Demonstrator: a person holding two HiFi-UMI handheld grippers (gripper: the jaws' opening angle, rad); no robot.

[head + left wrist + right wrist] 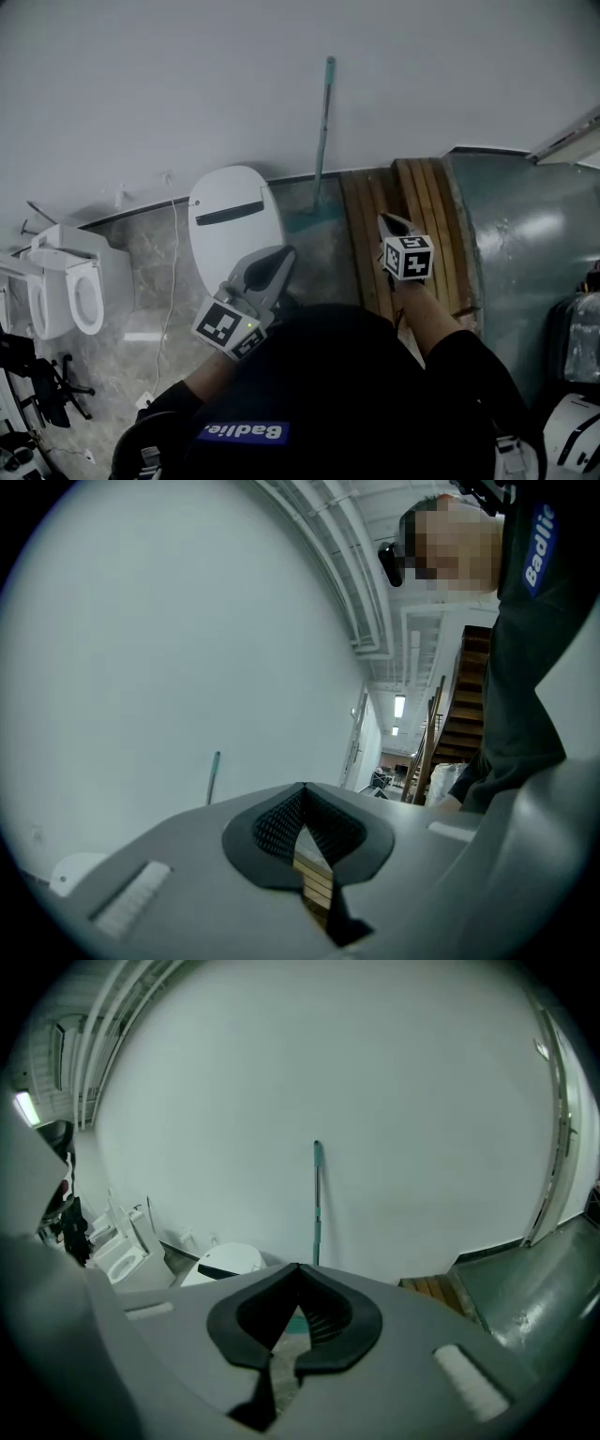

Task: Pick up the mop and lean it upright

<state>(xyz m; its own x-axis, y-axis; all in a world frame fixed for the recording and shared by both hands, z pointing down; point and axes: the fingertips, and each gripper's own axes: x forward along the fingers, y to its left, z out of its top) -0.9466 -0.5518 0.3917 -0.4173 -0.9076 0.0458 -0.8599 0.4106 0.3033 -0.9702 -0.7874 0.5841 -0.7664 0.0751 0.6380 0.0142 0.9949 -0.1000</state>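
The mop (322,141) stands upright, its teal handle leaning on the white wall and its head (305,221) on the floor by the wall's foot. My left gripper (281,257) hangs low at the left, well short of the mop, with its jaws shut and nothing in them. My right gripper (387,223) sits over the wooden planks to the right of the mop, also shut and empty. The right gripper view looks along the shut right gripper (298,1268) at the mop handle (317,1199) straight ahead. The left gripper view shows the left gripper (302,789) shut, with the handle (213,778) off to the left.
A white oval toilet lid (234,220) leans on the wall left of the mop. Toilets (70,286) stand at the far left. Wooden planks (412,234) and a grey metal sheet (525,253) lie to the right. A staircase (469,705) shows behind the person.
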